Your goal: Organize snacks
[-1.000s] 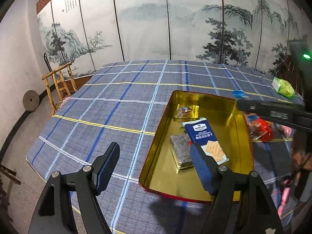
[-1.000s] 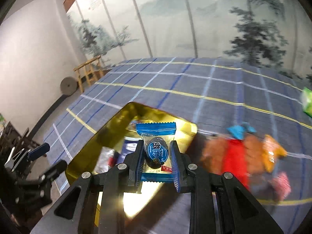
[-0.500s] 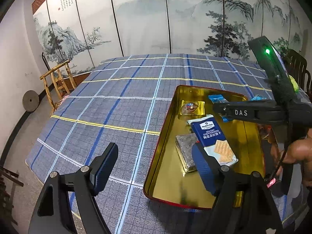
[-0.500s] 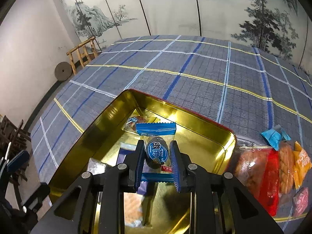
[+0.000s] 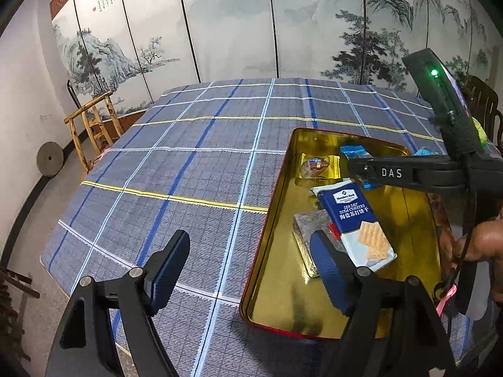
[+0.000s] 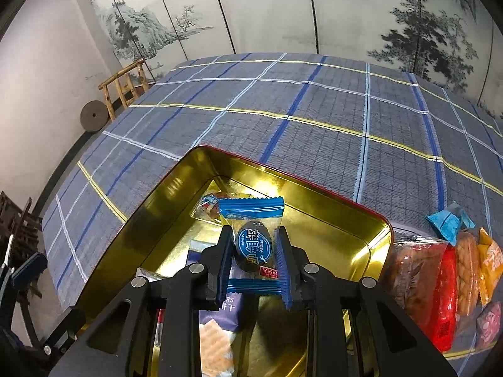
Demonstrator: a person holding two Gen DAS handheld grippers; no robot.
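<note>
A gold tin tray with a red rim (image 5: pixel 261 251) (image 6: pixel 330 188) lies on the blue plaid tablecloth. In it are a blue soda cracker pack (image 5: pixel 352 213), a dark grey bar (image 5: pixel 306 226) and a clear-wrapped candy (image 5: pixel 317 165). My right gripper (image 6: pixel 254 248) is shut on a blue-wrapped snack (image 6: pixel 251 213) and holds it over the tray's far end. In the left wrist view that gripper reaches in from the right, with the blue snack (image 5: pixel 353 152) at its tip. My left gripper (image 5: pixel 248 257) is open and empty, straddling the tray's left rim.
Several loose snack packets lie on the cloth right of the tray: a red-and-clear bag (image 6: pixel 430 286), orange packs (image 6: pixel 471 267), a blue wrapper (image 6: pixel 448 221) and a pink one (image 6: pixel 489 320). A wooden chair (image 5: pixel 91 122) stands beyond the table's left edge. A painted screen stands behind the table.
My right gripper has carried the blue snack from the table's right side to above the tray's far end. My left gripper has stayed open and nearly still.
</note>
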